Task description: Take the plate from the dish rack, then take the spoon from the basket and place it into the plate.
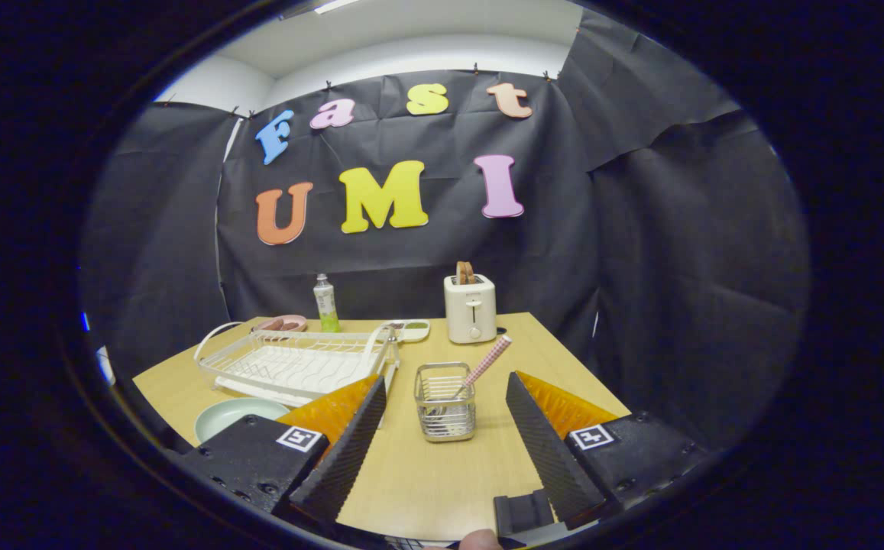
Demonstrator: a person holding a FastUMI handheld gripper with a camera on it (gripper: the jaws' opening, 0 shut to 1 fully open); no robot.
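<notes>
One light, stiff spoon leans in the basket just ahead of our tool, spread wide and empty; we'd pinch its slim handle.

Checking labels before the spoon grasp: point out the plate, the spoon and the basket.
plate (231,416), gripper view, on its bare green inside, beside the rack.
spoon (489,360), gripper view, on the pink checked handle sticking out of the basket.
basket (445,416), gripper view, on its front wire wall, ahead between the open fingers.
</notes>
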